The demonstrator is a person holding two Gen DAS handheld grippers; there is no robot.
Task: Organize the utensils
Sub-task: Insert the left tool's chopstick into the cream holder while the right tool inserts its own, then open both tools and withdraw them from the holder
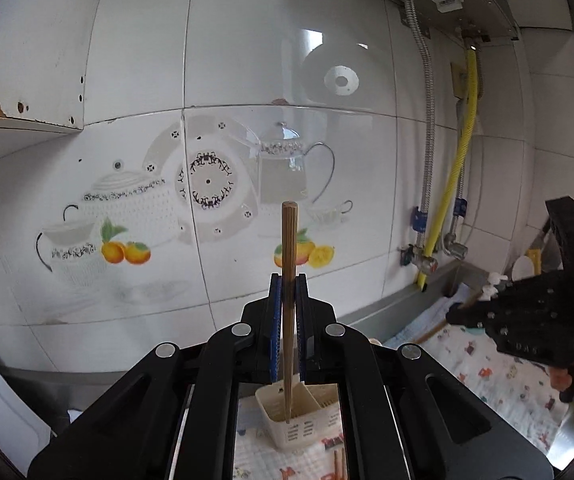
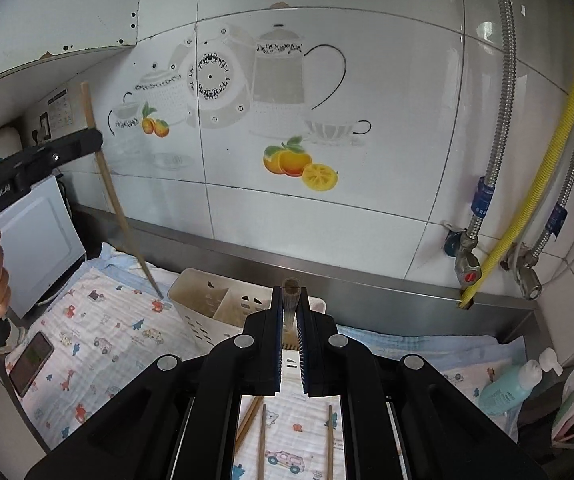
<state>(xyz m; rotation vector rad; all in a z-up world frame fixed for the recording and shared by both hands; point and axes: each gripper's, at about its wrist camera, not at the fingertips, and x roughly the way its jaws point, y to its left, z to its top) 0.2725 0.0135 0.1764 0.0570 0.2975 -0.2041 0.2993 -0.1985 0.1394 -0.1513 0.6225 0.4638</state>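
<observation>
Two grippers, each pinching one chopstick: your left gripper (image 1: 287,280) has its jaws pressed on an upright chopstick (image 1: 289,240) above the white utensil holder (image 2: 211,304) — your right gripper (image 2: 291,292) clamps another chopstick (image 2: 290,287); three chopsticks (image 2: 262,440) lie on the table's patterned cloth (image 2: 99,344).

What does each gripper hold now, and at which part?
The left gripper holds a chopstick upright, about mid-length. The right gripper holds another chopstick near its thick end.
</observation>
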